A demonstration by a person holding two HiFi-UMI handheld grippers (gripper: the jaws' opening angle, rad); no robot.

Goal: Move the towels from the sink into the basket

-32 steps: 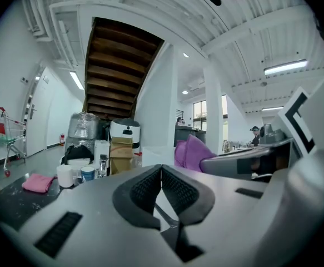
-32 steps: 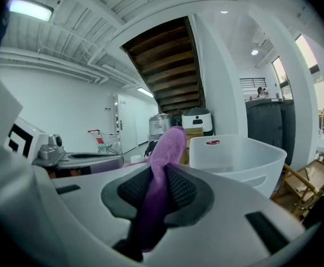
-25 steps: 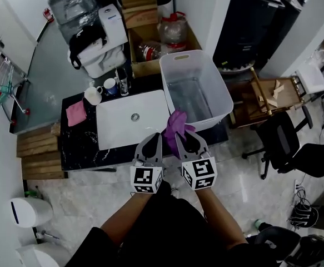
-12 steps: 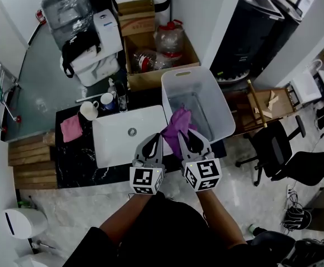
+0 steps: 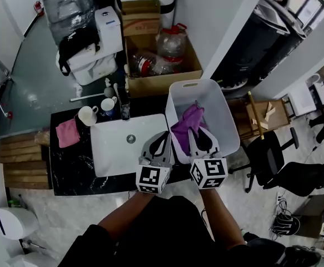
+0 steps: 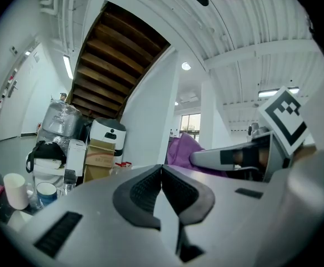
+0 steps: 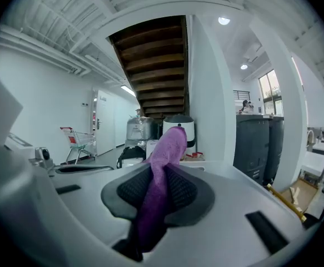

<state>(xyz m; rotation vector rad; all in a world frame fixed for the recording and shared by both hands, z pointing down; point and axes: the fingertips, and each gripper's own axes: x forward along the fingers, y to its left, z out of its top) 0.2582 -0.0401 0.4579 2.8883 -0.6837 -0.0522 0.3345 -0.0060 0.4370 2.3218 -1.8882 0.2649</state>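
**Purple towel carried over the basket**

At left, on the dark marbled counter (image 5: 73, 166), a pink cloth (image 5: 68, 133) and a mug (image 5: 86, 115) beside the white sink (image 5: 114, 149). Left gripper (image 5: 165, 133): jaws shut, empty. Right gripper (image 5: 191, 130): jaws clamped on the purple towel (image 5: 186, 121), hanging over the basket (image 5: 227, 115). Likely soft, light, limp; best pinched at a bunched fold. Cluttered room, pale glossy floor.

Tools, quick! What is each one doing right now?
Left tool: closed, nothing in it.
Right tool: closed on the purple towel.
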